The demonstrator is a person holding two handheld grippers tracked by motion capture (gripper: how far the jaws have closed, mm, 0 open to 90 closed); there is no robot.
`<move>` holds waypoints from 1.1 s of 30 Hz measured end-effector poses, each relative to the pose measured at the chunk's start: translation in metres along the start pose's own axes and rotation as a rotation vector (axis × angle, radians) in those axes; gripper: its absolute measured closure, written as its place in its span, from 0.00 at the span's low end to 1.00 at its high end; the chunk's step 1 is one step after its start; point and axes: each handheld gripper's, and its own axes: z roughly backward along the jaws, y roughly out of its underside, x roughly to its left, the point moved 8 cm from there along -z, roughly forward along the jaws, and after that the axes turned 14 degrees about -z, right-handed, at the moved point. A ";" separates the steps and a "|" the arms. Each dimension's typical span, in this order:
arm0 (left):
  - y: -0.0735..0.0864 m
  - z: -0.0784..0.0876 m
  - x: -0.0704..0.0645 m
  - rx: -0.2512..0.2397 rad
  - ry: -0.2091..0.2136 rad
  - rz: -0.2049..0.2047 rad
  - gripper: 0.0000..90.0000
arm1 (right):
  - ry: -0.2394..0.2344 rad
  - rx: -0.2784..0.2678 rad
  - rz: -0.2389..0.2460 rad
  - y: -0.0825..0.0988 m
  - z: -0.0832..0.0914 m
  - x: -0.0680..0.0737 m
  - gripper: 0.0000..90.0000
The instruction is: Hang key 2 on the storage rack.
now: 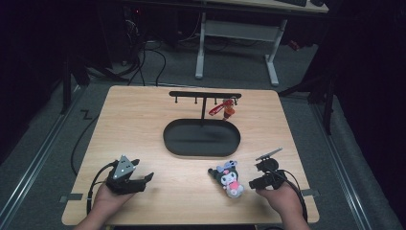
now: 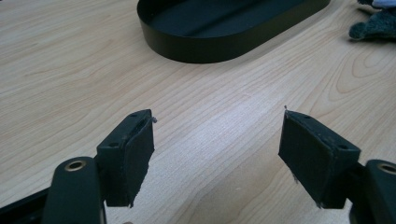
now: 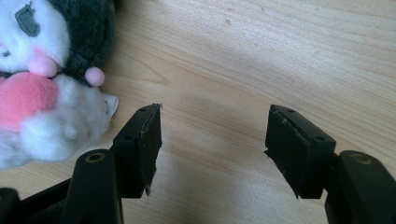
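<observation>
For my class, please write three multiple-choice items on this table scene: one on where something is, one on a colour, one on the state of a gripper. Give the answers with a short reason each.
1. Where does the plush toy lie?
A. in the tray
B. on the table beside the right gripper
C. hanging from the rack

2. What colour is the oval tray?
A. black
B. white
C. red

3. How do the left gripper's jaws stand?
A. shut on the toy
B. shut on nothing
C. open, with bare table between them

Answers:
1 B: the toy rests on the wood just left of the right gripper.
2 A: its wall and floor are black.
3 C: the left gripper view shows a wide gap and wood grain between its jaws.
</observation>
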 end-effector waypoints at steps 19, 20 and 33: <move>-0.001 -0.007 -0.009 0.028 0.019 -0.061 0.30 | -0.005 0.121 0.054 -0.012 0.035 0.032 0.33; -0.001 -0.007 -0.009 0.023 0.016 -0.063 0.30 | -0.014 0.122 0.059 -0.012 0.037 0.036 0.33; 0.005 0.000 -0.008 0.038 0.007 -0.075 0.30 | -0.043 0.182 0.152 -0.005 0.016 0.080 0.31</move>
